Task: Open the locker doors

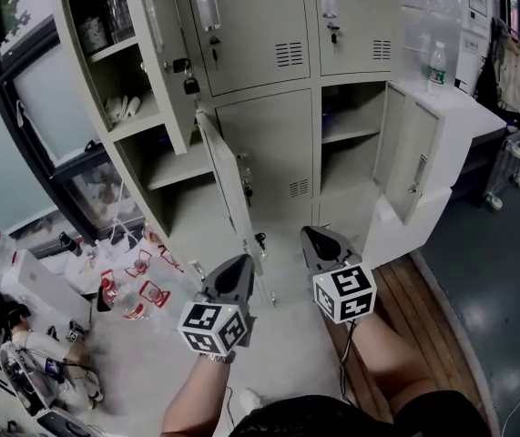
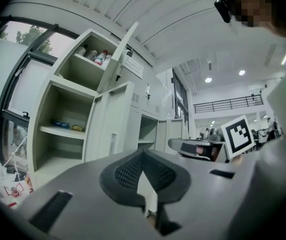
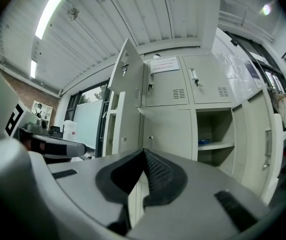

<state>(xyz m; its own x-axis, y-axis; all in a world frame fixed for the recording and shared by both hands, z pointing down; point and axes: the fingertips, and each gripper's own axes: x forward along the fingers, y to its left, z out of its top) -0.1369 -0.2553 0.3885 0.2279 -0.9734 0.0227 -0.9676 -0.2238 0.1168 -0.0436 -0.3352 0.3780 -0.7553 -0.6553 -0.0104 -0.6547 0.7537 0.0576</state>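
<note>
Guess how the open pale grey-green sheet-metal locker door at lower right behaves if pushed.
The pale grey-green sheet-metal locker door hangs from one side edge, so it probably swings rather than flexes. It looks thin, likely light. A push near its vertical handle, away from the hinge, should turn it easily.

Pale grey-beige lockers, black-and-white square-patterned marker cubes, brown wooden planks at the near right.

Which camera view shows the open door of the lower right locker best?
The head view. There the lower right locker door is seen whole, swung open to the right, with its inner face plain to see. The right gripper view shows it near the picture's right edge, stretched by the lens. The left gripper view shows it only small and distant.
</note>
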